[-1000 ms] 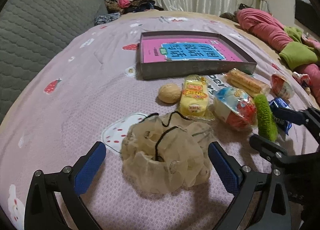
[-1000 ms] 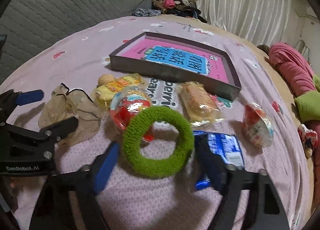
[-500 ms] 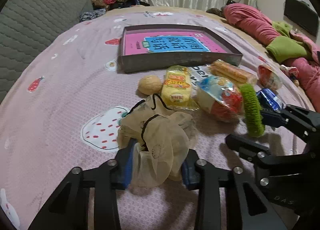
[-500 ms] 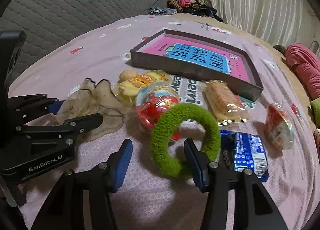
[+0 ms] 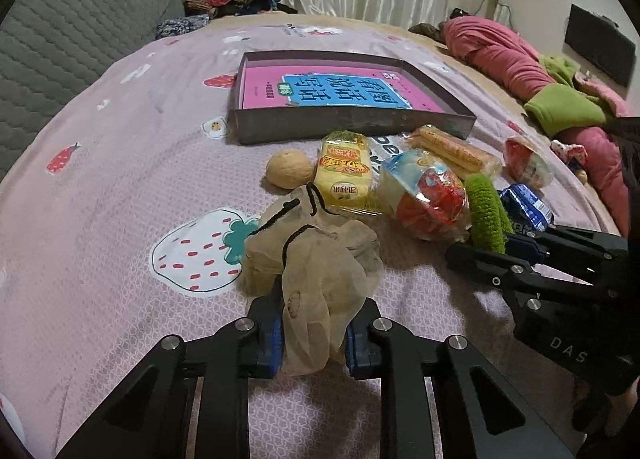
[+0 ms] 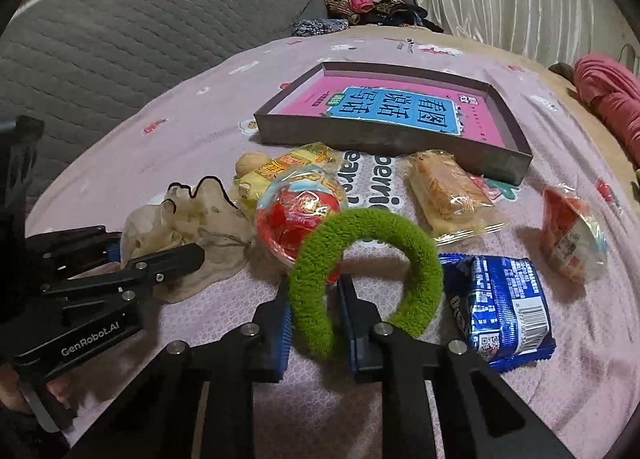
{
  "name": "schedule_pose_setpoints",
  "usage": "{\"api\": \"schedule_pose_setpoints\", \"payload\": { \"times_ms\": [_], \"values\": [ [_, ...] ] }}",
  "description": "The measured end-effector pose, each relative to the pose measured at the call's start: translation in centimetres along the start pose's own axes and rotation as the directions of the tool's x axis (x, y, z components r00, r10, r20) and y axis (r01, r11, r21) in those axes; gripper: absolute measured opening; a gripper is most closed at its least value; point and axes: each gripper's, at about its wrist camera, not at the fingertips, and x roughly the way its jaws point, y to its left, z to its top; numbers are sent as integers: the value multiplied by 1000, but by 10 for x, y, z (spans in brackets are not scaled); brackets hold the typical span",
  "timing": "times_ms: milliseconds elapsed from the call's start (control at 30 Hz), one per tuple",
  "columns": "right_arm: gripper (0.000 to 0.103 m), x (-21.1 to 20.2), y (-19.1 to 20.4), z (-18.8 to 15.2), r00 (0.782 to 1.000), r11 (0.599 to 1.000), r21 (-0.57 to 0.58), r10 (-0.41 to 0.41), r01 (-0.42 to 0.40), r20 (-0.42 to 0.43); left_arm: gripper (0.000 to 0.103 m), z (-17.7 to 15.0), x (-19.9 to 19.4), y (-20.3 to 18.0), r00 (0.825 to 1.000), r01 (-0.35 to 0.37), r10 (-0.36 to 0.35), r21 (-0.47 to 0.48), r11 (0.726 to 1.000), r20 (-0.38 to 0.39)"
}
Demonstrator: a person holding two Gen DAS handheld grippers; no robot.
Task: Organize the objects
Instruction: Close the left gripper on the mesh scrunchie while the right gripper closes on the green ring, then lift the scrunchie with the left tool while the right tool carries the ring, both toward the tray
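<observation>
On a bed, left tongs [image 5: 312, 333] were closing on a mesh pouch [image 5: 316, 259] and right tongs [image 6: 316, 325] on a green ring [image 6: 366, 271], both lying before the box [image 5: 340, 123]. A clean lift looked wise: snack packets [image 6: 500, 301] crowded between them and the box.

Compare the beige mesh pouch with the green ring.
The pouch is thin, beige, see-through netting, crumpled, with a black drawstring; the ring is thick, fuzzy, solid green. The pouch slumps on the bedspread; the ring stands tilted up on edge. Shared: each sits between closing gripper pads, the pouch in the left gripper, the ring in the right gripper.
</observation>
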Motion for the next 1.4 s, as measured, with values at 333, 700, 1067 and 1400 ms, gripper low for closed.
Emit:
{"api": "schedule_pose_setpoints", "payload": {
  "times_ms": [333,700,1067,1400],
  "values": [
    [14,-21,10,-2,999,999,-21,37,-36,27,18,0,-7,-8,1000,-6,6,31,999,13],
    [14,-57,11,-3,998,1000,-12,25,-24,60,13,-4,-27,-20,999,-14,11,73,997,48],
    [14,-79,15,7,993,999,-29,40,-37,110,12,7,-59,-19,996,-1,-4,54,999,86],
    [14,-96,7,29,987,998,-28,64,-61,150,12,44,-81,-28,990,-13,5,61,998,139]
  ]
}}
